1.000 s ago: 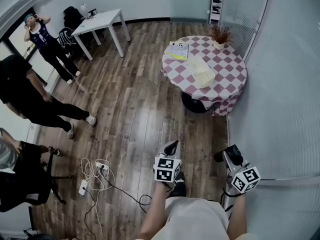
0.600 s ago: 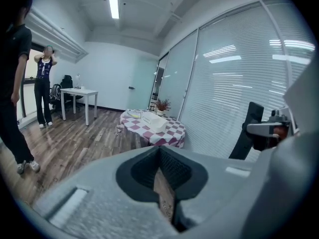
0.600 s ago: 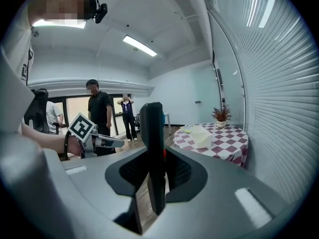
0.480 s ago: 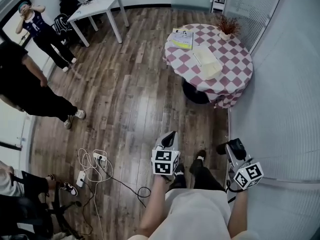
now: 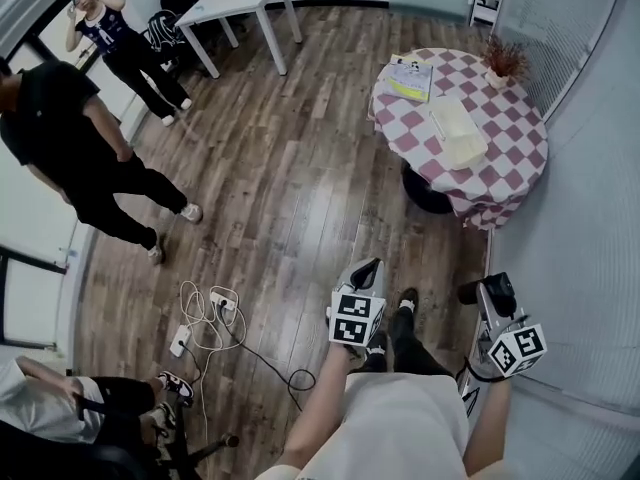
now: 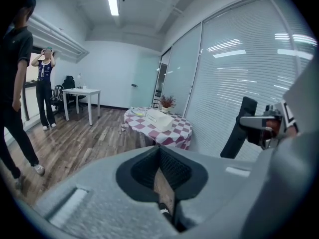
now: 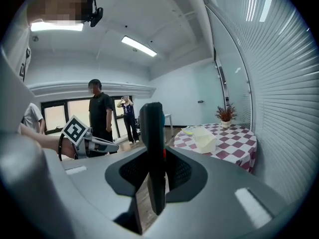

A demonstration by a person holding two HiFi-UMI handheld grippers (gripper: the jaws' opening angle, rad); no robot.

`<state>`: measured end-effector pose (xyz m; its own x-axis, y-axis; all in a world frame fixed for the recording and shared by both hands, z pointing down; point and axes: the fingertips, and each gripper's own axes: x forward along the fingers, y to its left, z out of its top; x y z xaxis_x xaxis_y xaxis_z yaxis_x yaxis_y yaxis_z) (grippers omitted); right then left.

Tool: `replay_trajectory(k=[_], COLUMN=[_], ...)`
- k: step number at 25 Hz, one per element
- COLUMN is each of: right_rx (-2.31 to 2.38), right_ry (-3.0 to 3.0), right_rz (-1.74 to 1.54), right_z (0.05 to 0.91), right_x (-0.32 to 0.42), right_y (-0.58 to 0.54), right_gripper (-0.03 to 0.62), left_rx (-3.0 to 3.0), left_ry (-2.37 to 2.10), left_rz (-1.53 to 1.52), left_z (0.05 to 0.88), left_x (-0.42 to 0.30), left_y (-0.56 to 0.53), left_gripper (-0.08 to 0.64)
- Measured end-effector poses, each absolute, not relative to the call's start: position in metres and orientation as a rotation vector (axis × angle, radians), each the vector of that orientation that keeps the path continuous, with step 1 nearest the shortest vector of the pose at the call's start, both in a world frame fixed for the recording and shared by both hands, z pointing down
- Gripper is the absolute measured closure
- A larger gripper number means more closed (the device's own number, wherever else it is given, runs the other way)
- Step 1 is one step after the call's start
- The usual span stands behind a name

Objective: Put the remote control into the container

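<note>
A black remote control (image 7: 152,143) stands upright between the jaws of my right gripper (image 7: 154,176), which is shut on it. In the head view the remote (image 5: 486,292) sticks out ahead of that gripper (image 5: 491,306) at the lower right. My left gripper (image 5: 367,269) is shut with nothing in it, its pads meeting in the left gripper view (image 6: 160,152). The cream container (image 5: 458,133) sits on a round checkered table (image 5: 505,183) well ahead, far beyond both grippers. It also shows in both gripper views, container (image 6: 159,119) and container (image 7: 204,137).
A potted plant (image 5: 502,60) and papers (image 5: 410,76) share the checkered table. A blind-covered glass wall (image 5: 590,228) runs along the right. Cables and a power strip (image 5: 200,318) lie on the wood floor at left. Several people (image 5: 90,158) and a white table (image 5: 245,3) are at the far left.
The head view has swung, so the checkered table now lies further right and lower in it. Both grippers sit slightly further right, and the remote stays in the right one.
</note>
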<state>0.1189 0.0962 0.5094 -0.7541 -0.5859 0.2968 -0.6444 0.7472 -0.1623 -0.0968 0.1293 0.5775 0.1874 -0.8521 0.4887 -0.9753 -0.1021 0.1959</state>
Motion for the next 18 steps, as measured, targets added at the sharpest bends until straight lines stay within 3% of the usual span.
replay_trajectory(k=[18], right_rx=[0.968], right_ry=[-2.744], right_rz=[0.387], right_z=[0.507], right_x=[0.112], right_y=[0.027], right_gripper=[0.512], left_rx=[2.075], left_ry=[-1.689], left_rz=[0.426], left_z=[0.564], left_x=[-0.078], left_y=[0.046], left_gripper=[0.554])
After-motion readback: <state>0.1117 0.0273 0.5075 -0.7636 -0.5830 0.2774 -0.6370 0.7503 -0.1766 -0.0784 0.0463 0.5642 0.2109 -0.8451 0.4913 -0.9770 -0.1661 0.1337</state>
